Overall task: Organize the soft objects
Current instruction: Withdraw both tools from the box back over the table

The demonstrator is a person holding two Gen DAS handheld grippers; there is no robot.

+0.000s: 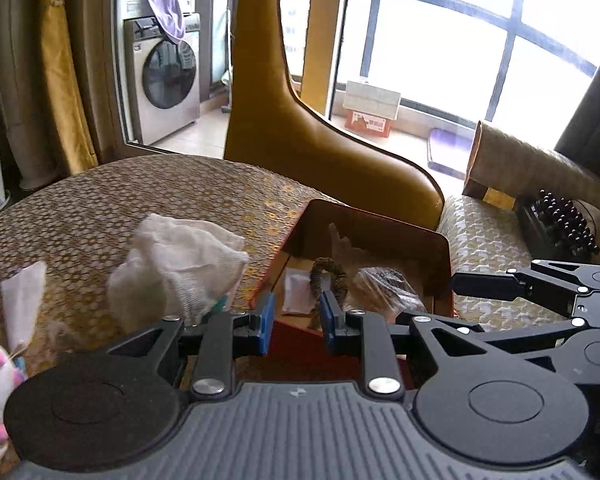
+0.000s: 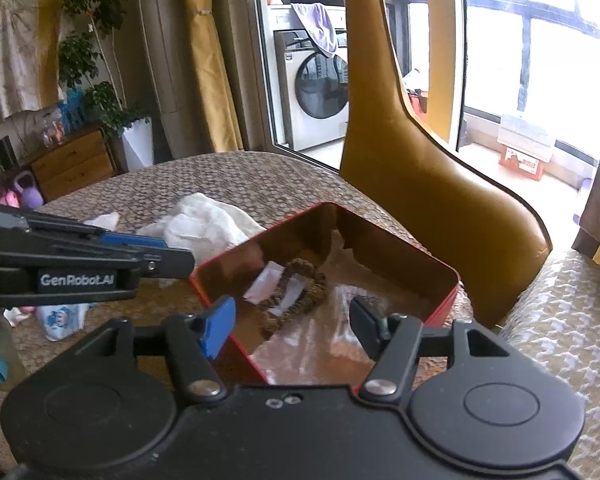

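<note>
The open box (image 2: 440, 276) sits on the surface (image 2: 236, 176) near its right edge — inside it lie a braided ring (image 2: 300, 300), a small packet (image 2: 264, 284) beneath the ring, and a clear wrapper (image 2: 332, 344) toward the near side. Left of the box a crumpled cloth (image 1: 176, 264) lies on the surface, with a smaller scrap (image 1: 22, 300) farther left. Behind the box stands a chair back (image 2: 432, 184) — beyond it, a washing machine (image 1: 164, 80). Right of the surface is a cushioned seat (image 1: 488, 240).

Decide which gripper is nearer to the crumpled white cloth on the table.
Left. The left gripper sits just beside the white cloth, at the red box's near corner. The right gripper hangs over the box, farther away.
</note>
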